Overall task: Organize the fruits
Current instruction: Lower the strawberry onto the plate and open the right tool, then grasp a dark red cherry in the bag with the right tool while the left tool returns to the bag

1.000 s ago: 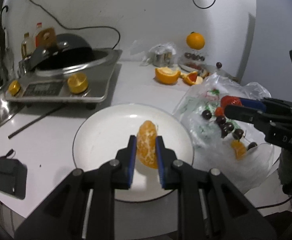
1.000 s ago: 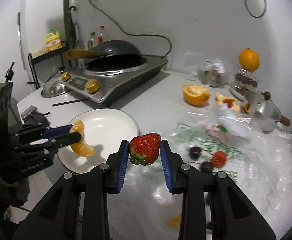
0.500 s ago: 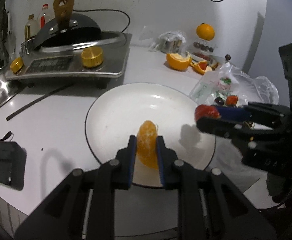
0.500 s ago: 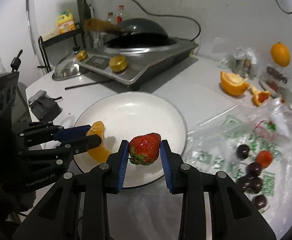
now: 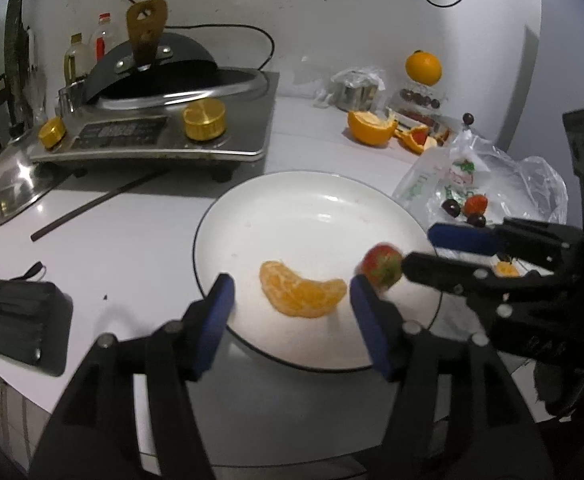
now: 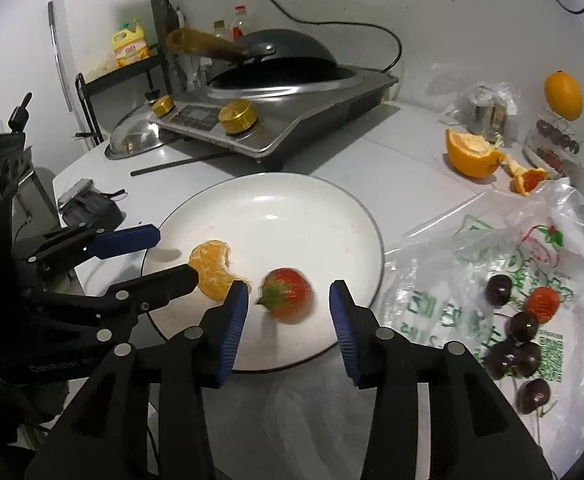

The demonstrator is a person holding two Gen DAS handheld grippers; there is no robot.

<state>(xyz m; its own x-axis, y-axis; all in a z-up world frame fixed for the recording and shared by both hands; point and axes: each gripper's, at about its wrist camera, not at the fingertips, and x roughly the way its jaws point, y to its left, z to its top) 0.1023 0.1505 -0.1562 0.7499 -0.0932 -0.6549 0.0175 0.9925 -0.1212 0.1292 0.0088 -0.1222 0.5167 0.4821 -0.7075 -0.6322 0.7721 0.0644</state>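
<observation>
Orange segment [image 5: 303, 291] lies freed on the white plate [image 5: 292, 200] between the left gripper [image 5: 292, 312]'s just-opened jaws; it looks soft and juicy. Strawberry [image 6: 287, 294], equally bruisable, sits beside it between the right gripper [image 6: 290, 318]'s just-parted pads. Hold both lightly at their sides.

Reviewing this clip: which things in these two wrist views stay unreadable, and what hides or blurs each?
- Strawberry: motion-blurred in both views, so whether it rests on the white plate is unclear.
- Near plate rim: right wrist view, hidden behind the right gripper.
- Orange segment: right wrist view, partly covered by a left gripper finger.
- Stove panel print: too small in both views.
</observation>
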